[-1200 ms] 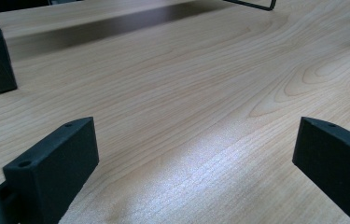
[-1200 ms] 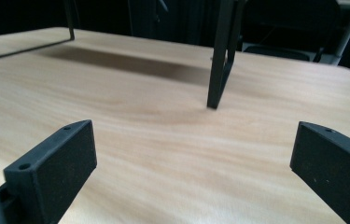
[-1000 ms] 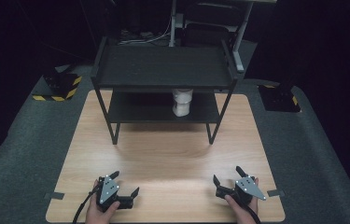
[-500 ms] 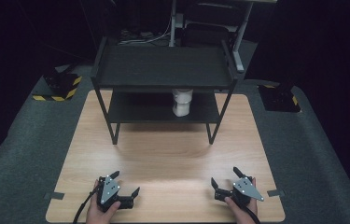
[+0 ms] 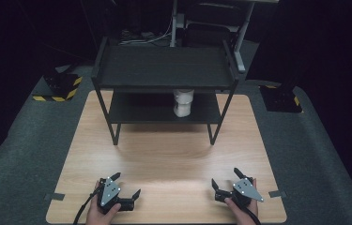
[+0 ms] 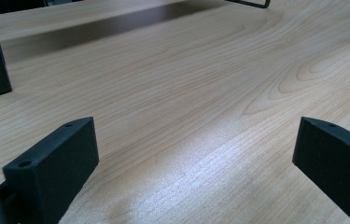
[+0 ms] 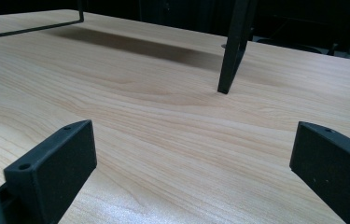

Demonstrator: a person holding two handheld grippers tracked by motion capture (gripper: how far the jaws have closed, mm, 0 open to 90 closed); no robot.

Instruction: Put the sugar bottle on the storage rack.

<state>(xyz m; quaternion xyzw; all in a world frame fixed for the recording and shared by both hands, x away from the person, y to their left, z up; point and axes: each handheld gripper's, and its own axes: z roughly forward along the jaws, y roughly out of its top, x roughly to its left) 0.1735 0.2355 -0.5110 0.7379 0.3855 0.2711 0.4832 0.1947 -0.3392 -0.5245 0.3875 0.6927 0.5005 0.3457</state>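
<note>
The worktop (image 5: 164, 154) carries a black two-tier shelf (image 5: 164, 70) well ahead of both grippers. A white container (image 5: 183, 101) stands on its lower tier. Left gripper (image 5: 126, 186) and right gripper (image 5: 225, 177) rest near the front edge, jaws spread, empty.

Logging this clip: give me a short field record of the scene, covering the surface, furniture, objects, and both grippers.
surface: light wooden table
furniture: black two-level shelf standing at the table's far end
object: white container on the lower shelf, under the top level
left gripper: open, holding nothing, low at the near left of the table
right gripper: open, holding nothing, low at the near right of the table
floor: grey carpet around the table, yellow-black striped blocks beside it
</note>
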